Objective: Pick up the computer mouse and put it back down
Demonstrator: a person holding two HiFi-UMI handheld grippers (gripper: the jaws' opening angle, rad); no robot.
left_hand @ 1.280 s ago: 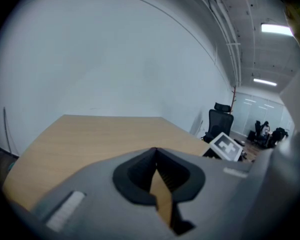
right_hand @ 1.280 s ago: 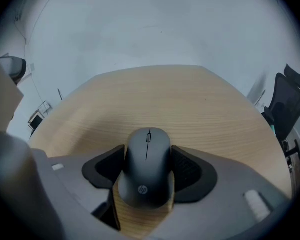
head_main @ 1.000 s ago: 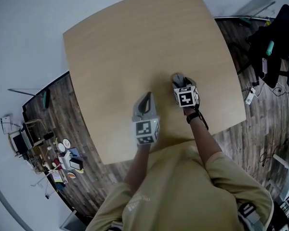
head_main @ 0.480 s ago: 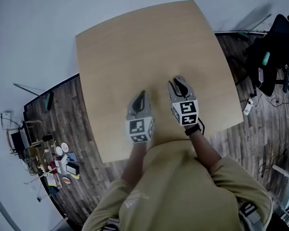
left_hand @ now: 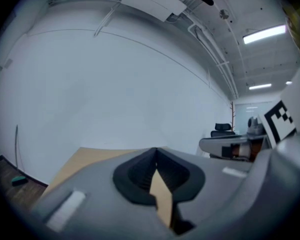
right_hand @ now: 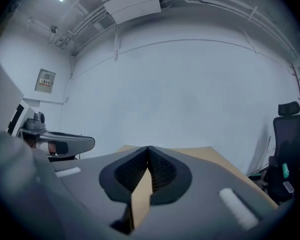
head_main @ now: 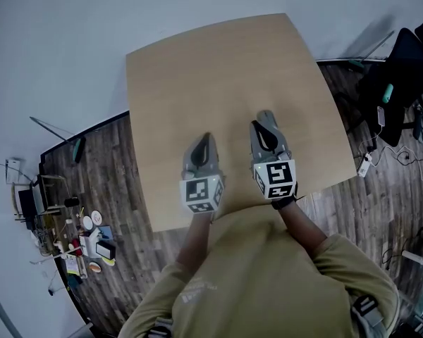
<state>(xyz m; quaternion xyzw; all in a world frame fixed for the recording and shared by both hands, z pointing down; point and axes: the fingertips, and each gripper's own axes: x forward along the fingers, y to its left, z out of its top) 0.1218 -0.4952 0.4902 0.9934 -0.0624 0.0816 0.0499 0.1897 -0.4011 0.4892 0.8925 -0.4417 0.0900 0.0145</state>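
No computer mouse shows in any view. The light wooden table [head_main: 218,69] is bare. My left gripper [head_main: 204,138] hangs above its near half, and in the left gripper view its dark pads meet at the tips [left_hand: 156,150], shut on nothing. To its right, my right gripper [head_main: 265,115] is held at about the same height. Its jaws have just been closing and now meet [right_hand: 148,148], with nothing between them. Both grippers point nearly level toward the white wall across the table.
A black office chair [head_main: 402,69] and cables stand on the dark plank floor at the right. Small clutter [head_main: 84,238] lies on the floor at the left. The chair [right_hand: 288,134] also shows in the right gripper view. The person's torso fills the lower head view.
Both grippers have risen toward the camera and drawn back toward the table's near edge. The right one has tipped up from pointing down at the table to nearly level.
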